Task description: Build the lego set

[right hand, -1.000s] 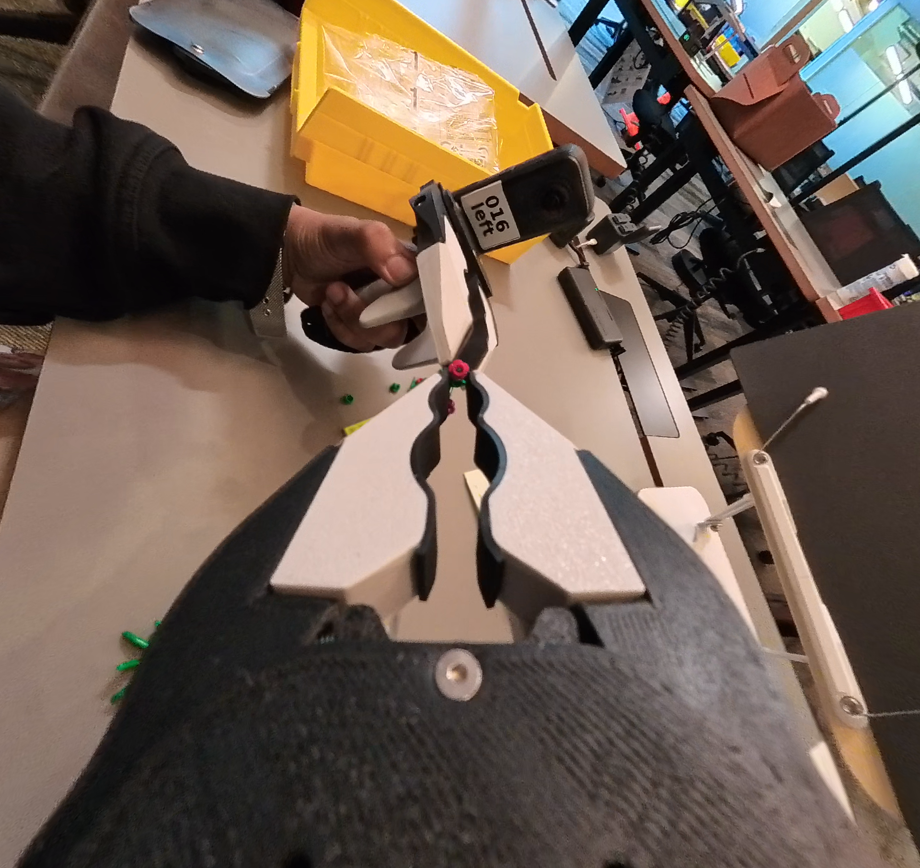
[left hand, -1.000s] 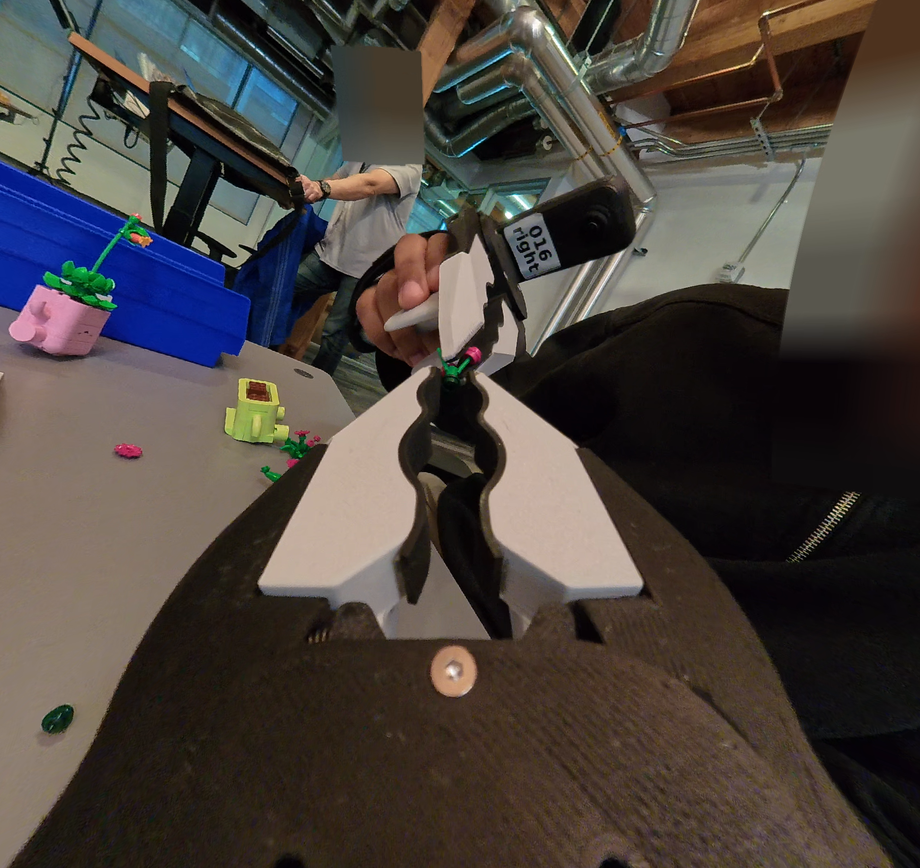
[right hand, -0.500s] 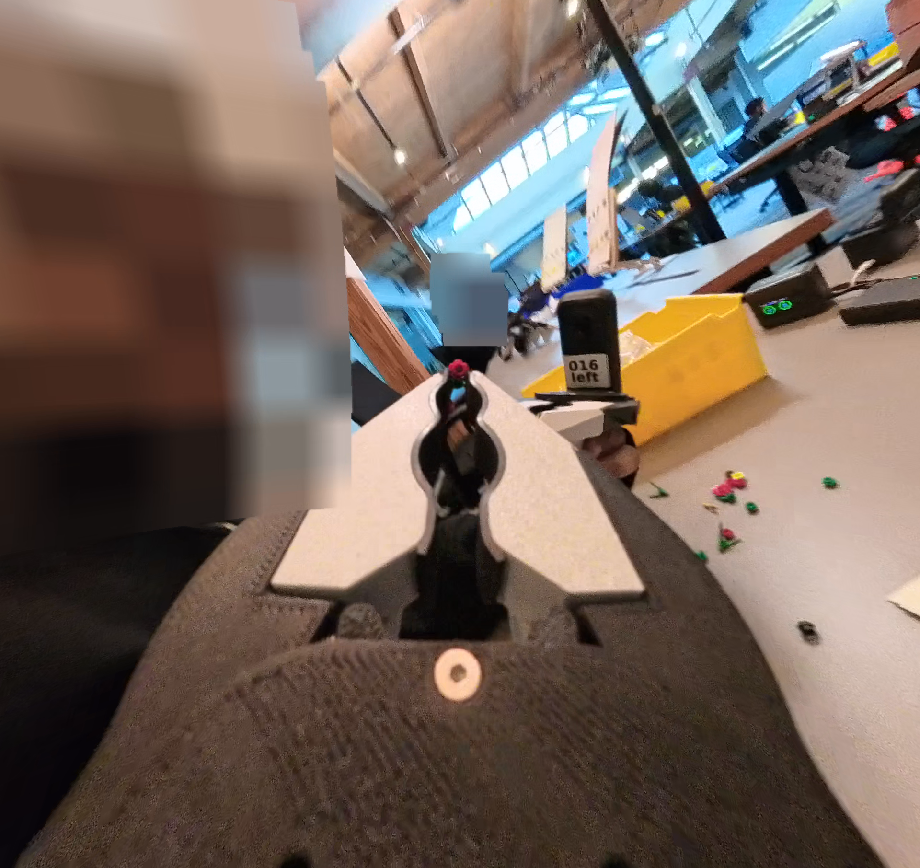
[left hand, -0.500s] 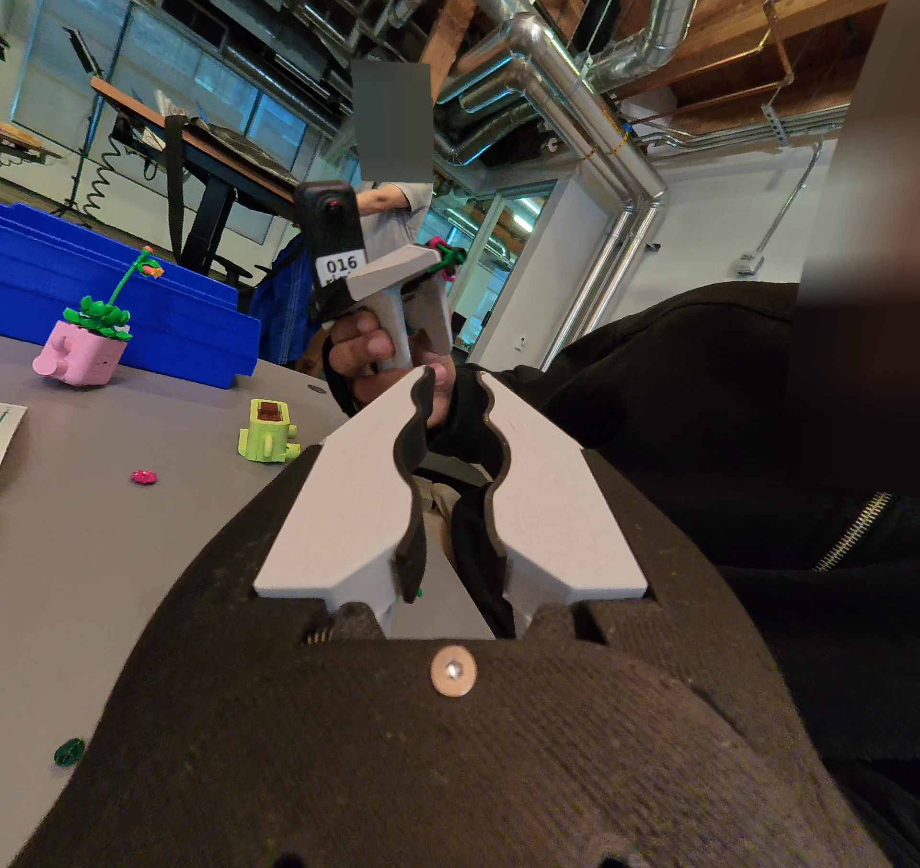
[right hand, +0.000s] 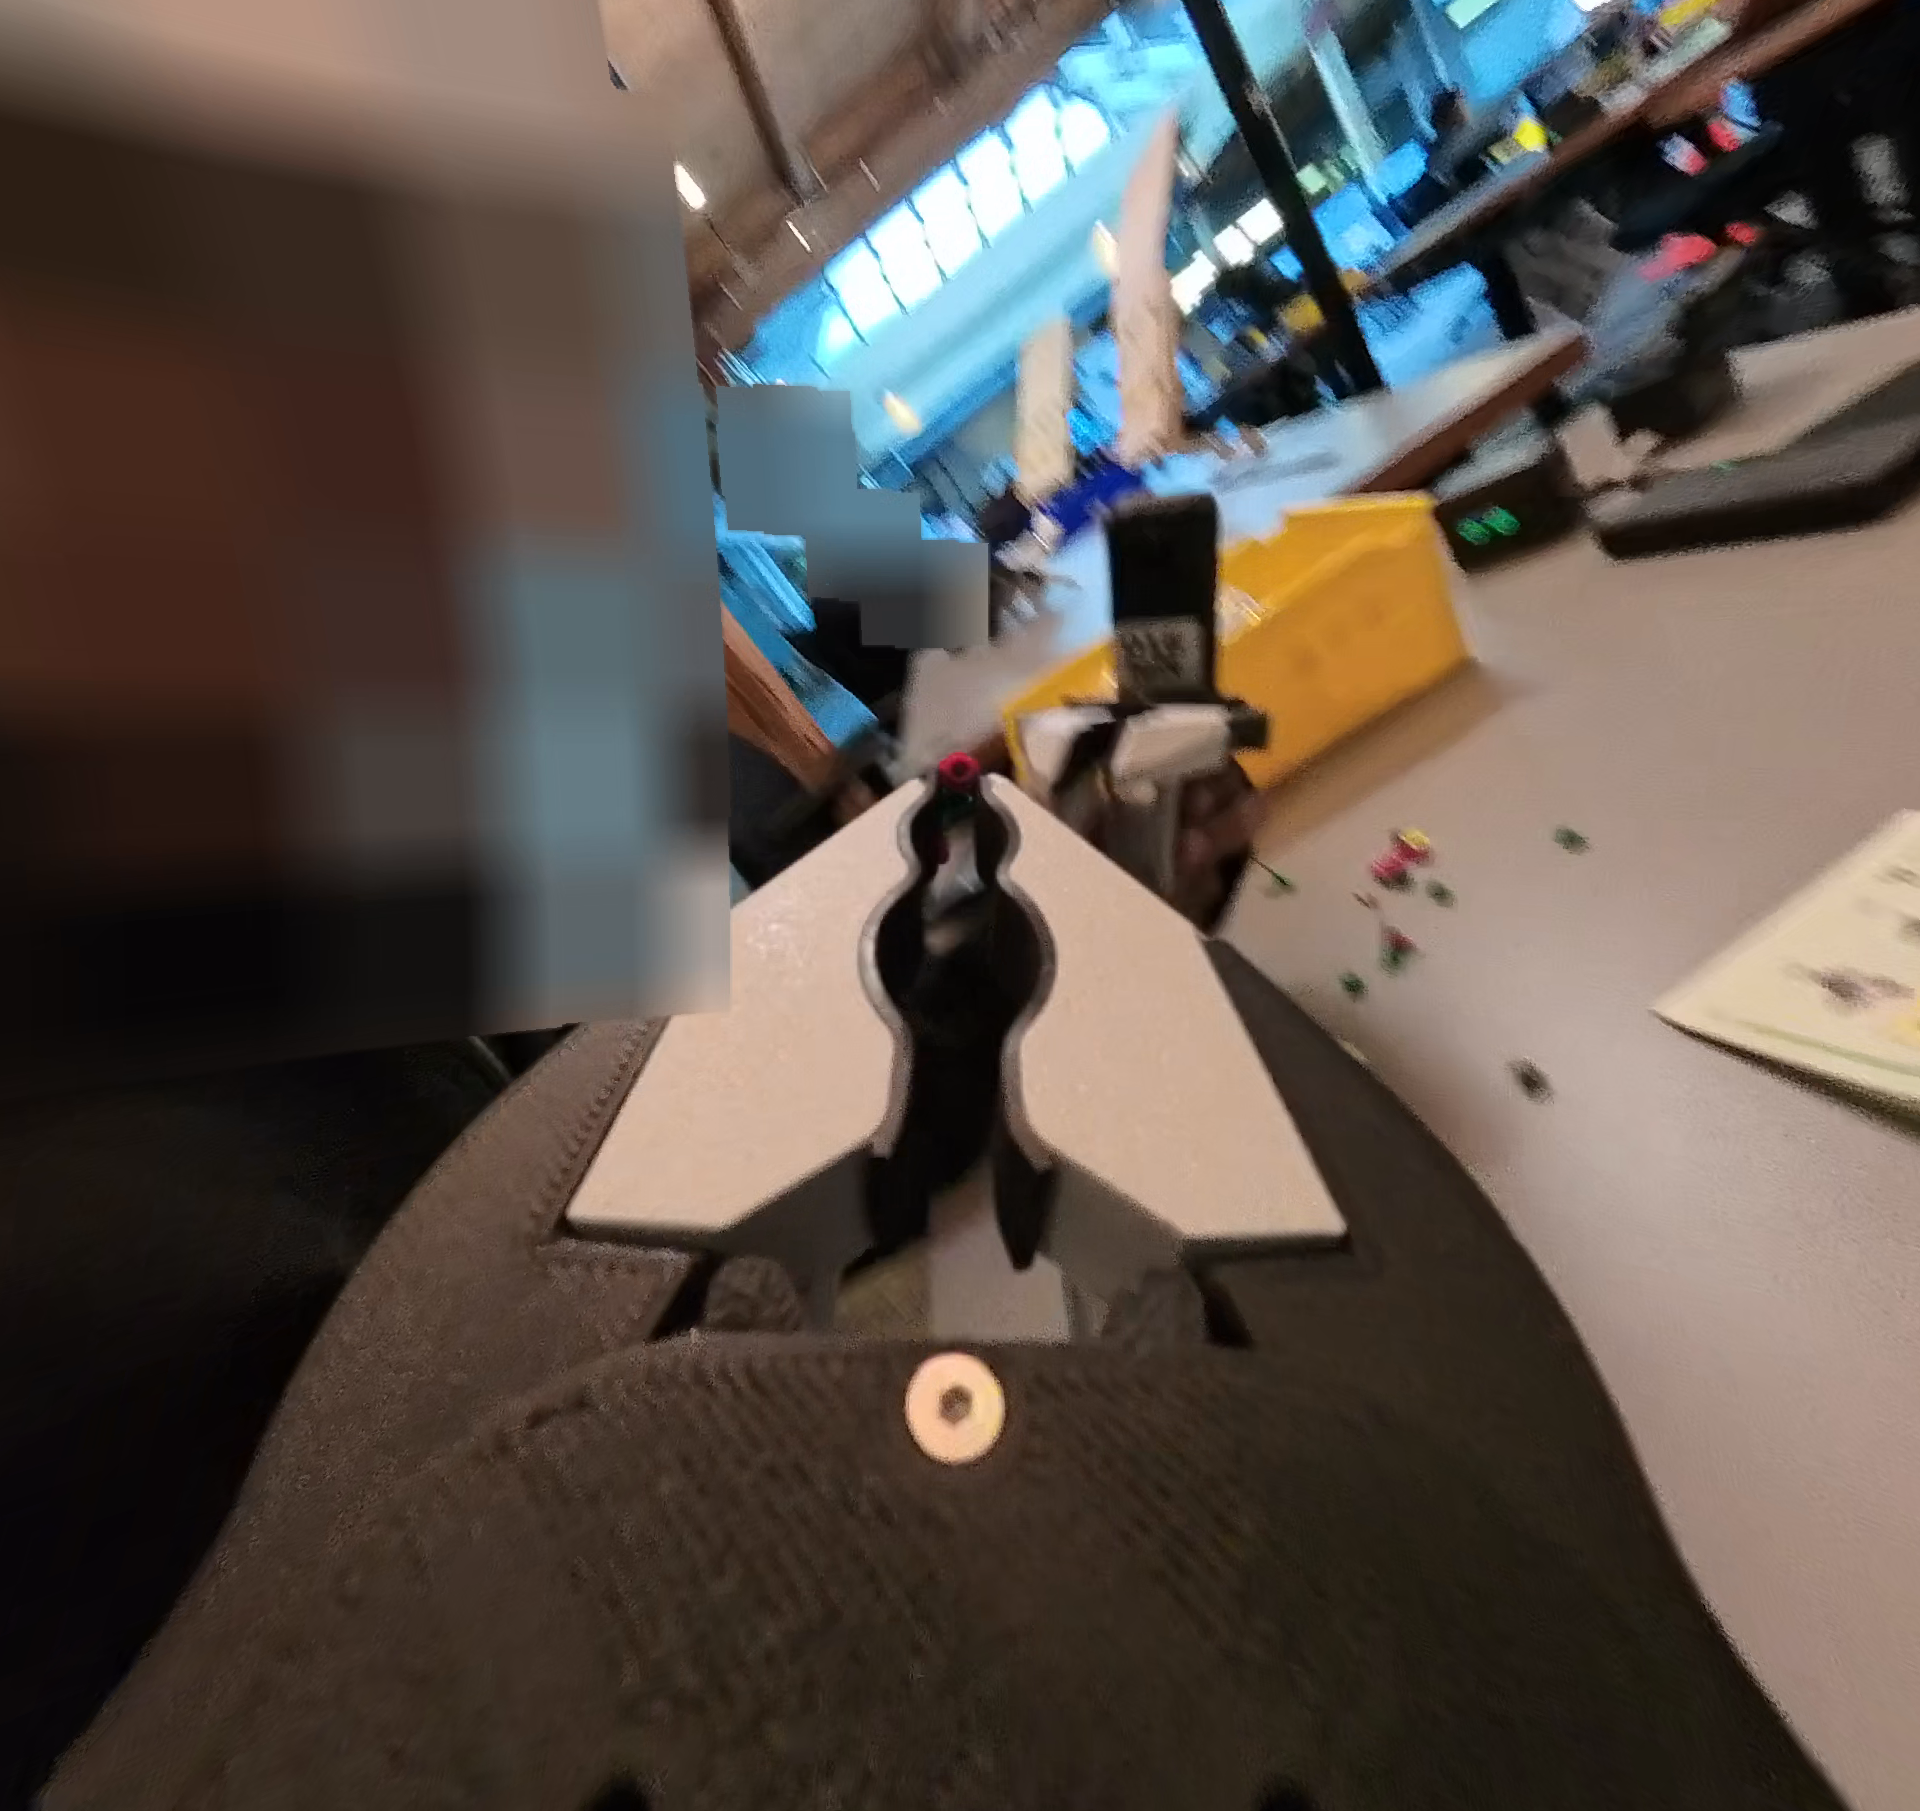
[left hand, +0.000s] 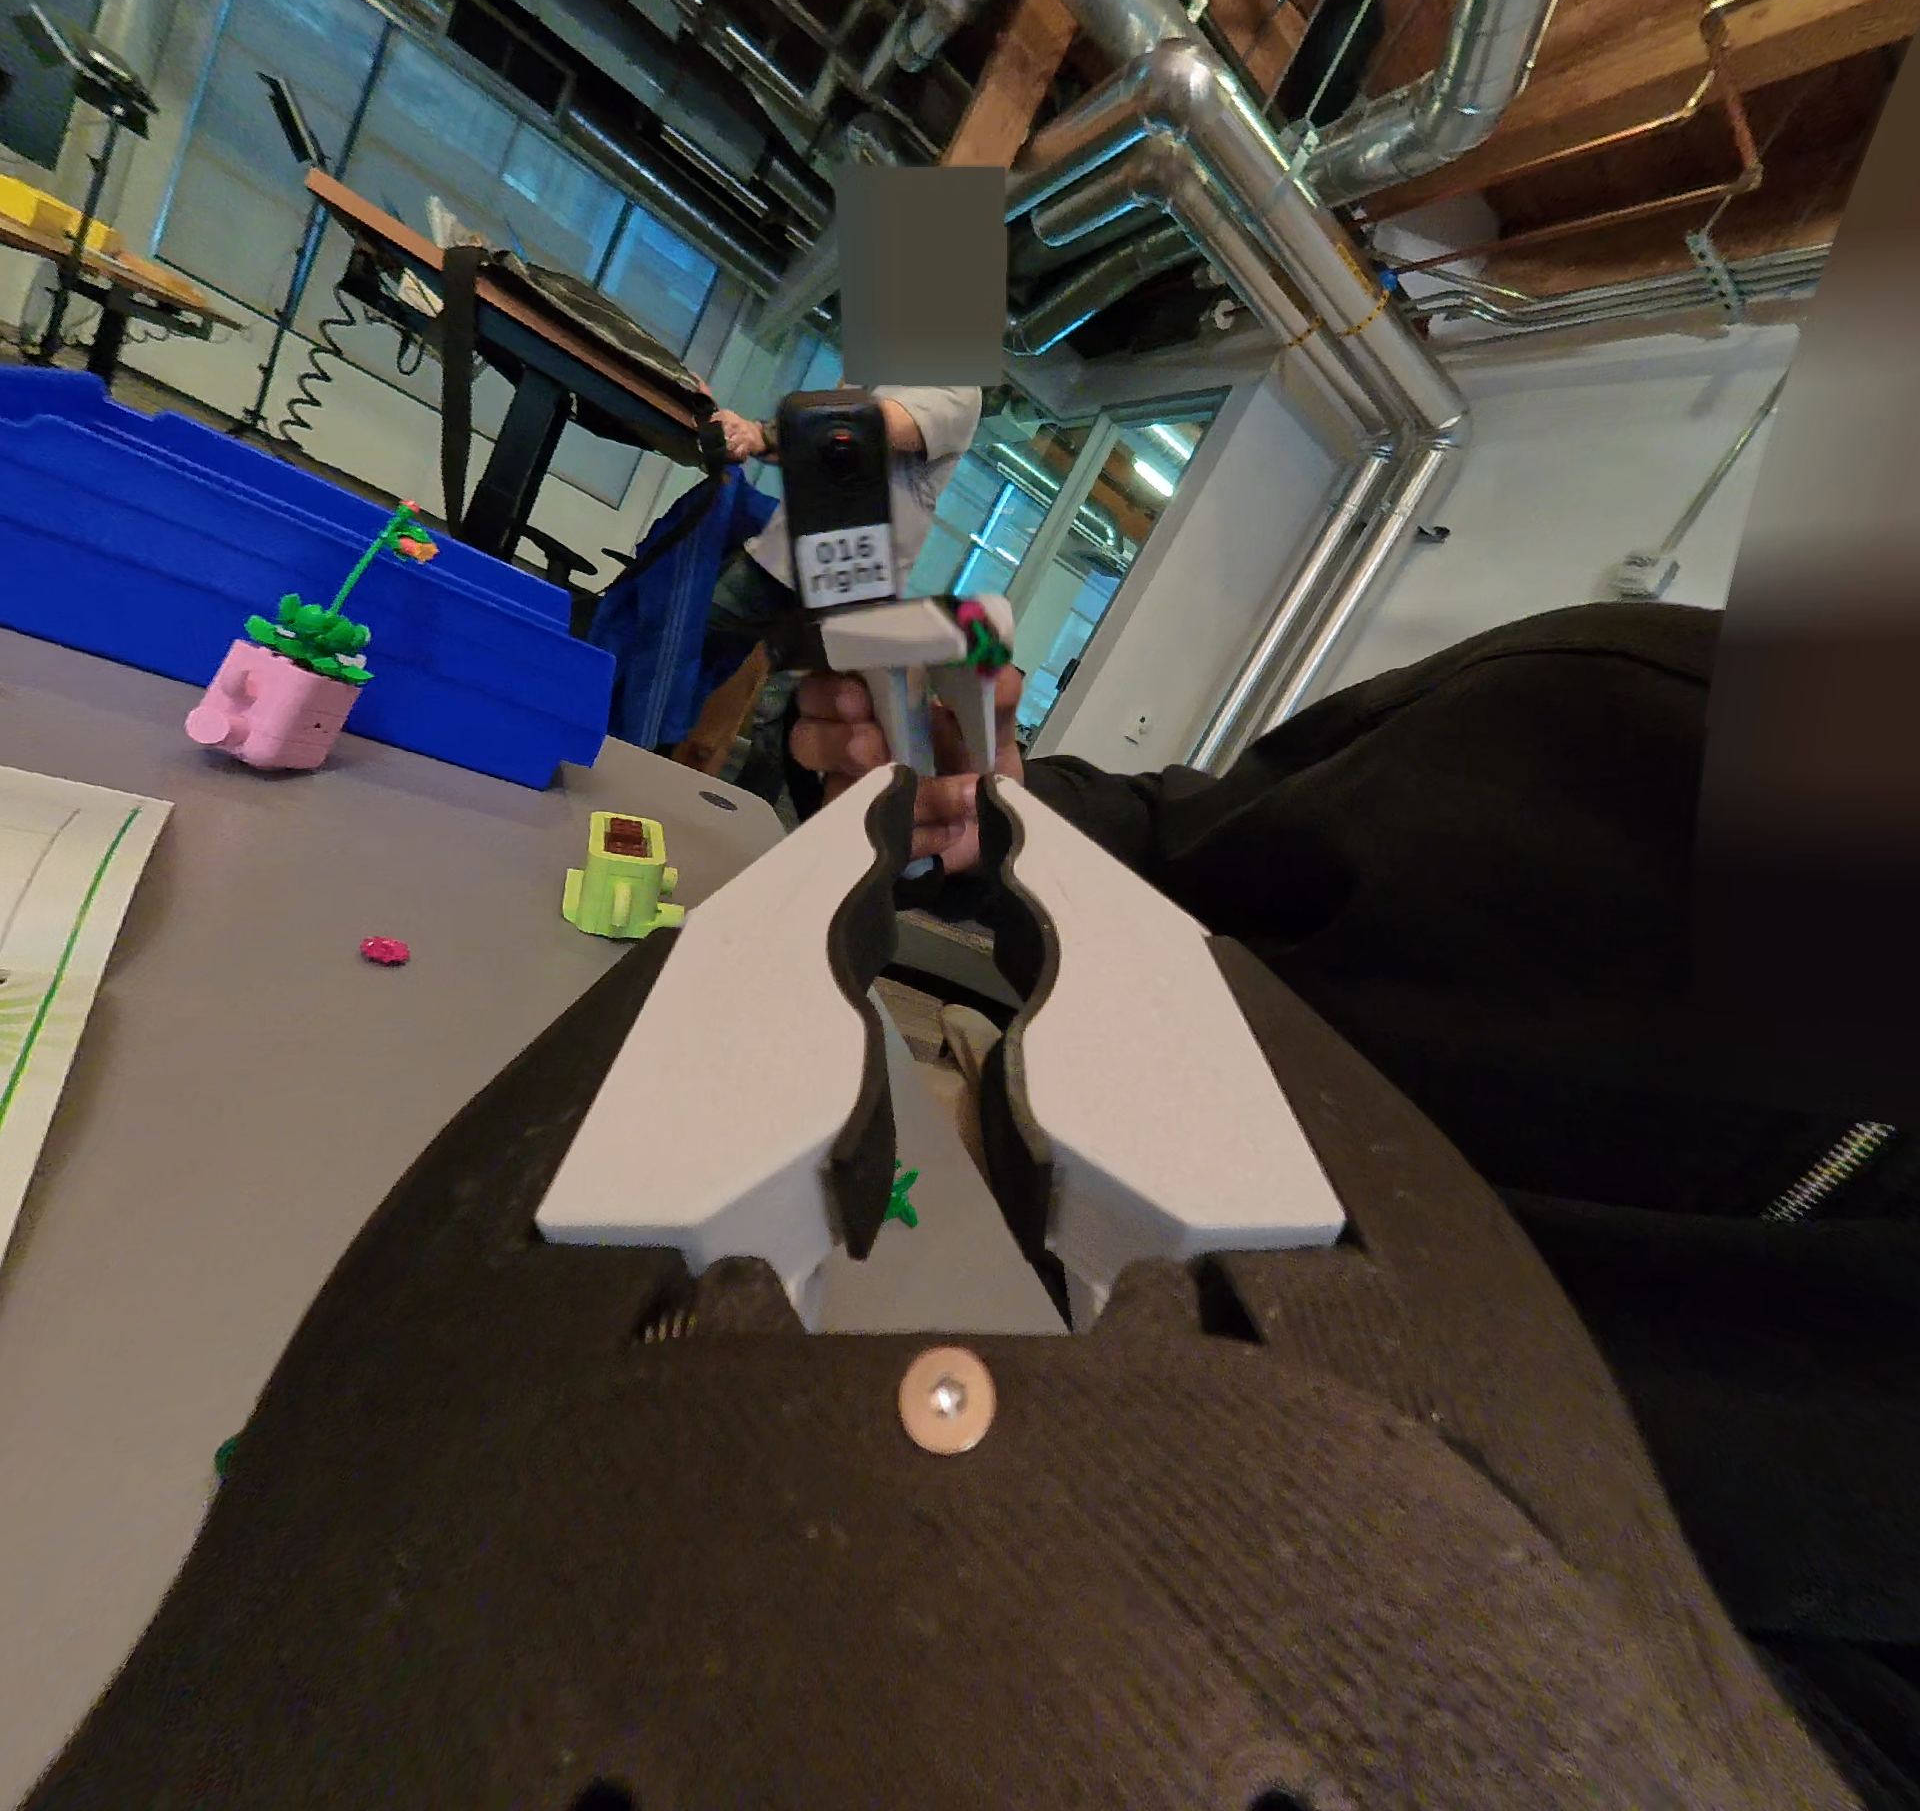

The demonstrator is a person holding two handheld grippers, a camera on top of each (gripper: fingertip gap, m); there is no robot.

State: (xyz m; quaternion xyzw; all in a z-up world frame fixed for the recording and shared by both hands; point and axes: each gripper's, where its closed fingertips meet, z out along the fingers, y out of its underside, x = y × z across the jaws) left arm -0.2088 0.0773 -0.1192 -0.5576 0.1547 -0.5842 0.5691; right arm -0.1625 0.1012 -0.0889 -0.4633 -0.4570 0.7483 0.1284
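My left gripper [left hand: 940, 779] is open and empty, held above the grey table [left hand: 312, 1086]. In the left wrist view my right gripper [left hand: 987, 631] is beyond it, upright in a hand, fingers pointing right. It is shut on a small green stem with a pink flower [left hand: 977, 647]. The blurred right wrist view shows that stem's pink tip [right hand: 956, 770] pinched at my right gripper's tips [right hand: 956, 787], with the left gripper [right hand: 1143, 738] farther off. A pink pot with a green plant [left hand: 275, 712] and a lime pot [left hand: 618, 873] stand on the table.
A blue bin [left hand: 312, 598] stands behind the pots. A yellow bin [right hand: 1340, 639] stands behind the left gripper. A paper booklet [right hand: 1818, 972] lies at the table's edge. Loose pink and green pieces [right hand: 1392, 878] are scattered nearby. A pink flower piece [left hand: 384, 951] lies by the lime pot.
The two grippers met at the flower stem a second ago. My left gripper let go and opened; my right gripper carried the stem away and turned upright.
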